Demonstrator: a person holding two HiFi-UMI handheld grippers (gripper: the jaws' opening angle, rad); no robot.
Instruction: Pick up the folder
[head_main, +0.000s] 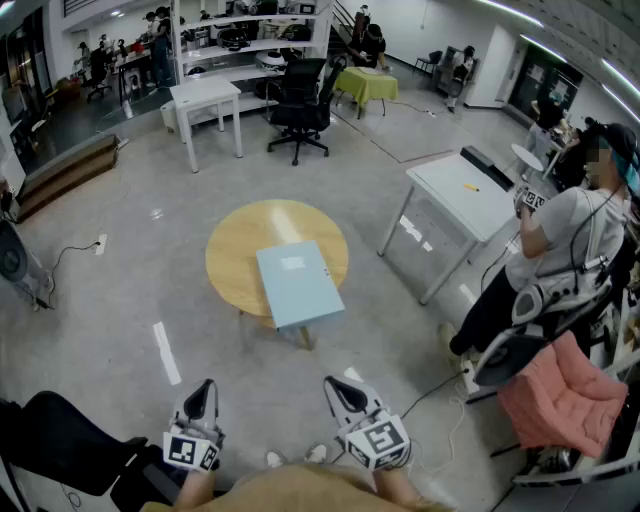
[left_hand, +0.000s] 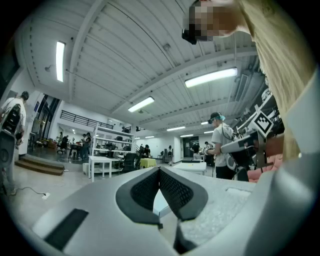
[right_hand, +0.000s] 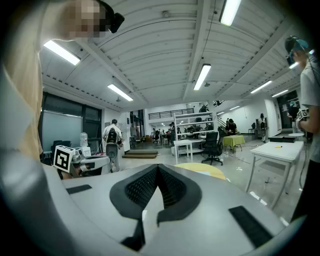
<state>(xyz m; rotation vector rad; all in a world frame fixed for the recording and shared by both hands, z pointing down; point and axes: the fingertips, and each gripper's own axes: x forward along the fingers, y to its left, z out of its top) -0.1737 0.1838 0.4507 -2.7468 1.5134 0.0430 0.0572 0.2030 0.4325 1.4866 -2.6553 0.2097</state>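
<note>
**A:** Where does the folder lie from where we stand?

**B:** Straight ahead of us at twelve o'clock. The pale blue folder (head_main: 298, 285) lies flat and closed on a round wooden table (head_main: 228, 250), over the part of the top toward five o'clock. Its near edge reaches past the rim on our side.

**A:** And the two tools we hold?

**B:** Both sit low and close to our body, well apart from the folder. The left gripper (head_main: 205, 386) is at seven o'clock and the right gripper (head_main: 334, 386) at five o'clock, and both point ahead toward the table. In each gripper's own view the black pads meet at the tips, so both are closed with nothing held. Over the left gripper (left_hand: 159, 170) we see a sliver of pale blue. Over the right gripper (right_hand: 157, 167) we see the table's yellow top (right_hand: 202, 170).

**A:** What else is around us?

**B:** At two o'clock there is a white desk (head_main: 455, 195), with a person (head_main: 560, 235) in a grey shirt just beside it. A pink cushion (head_main: 560, 398) lies at four o'clock. A black office chair (head_main: 300, 100) stands far off at twelve.
</note>
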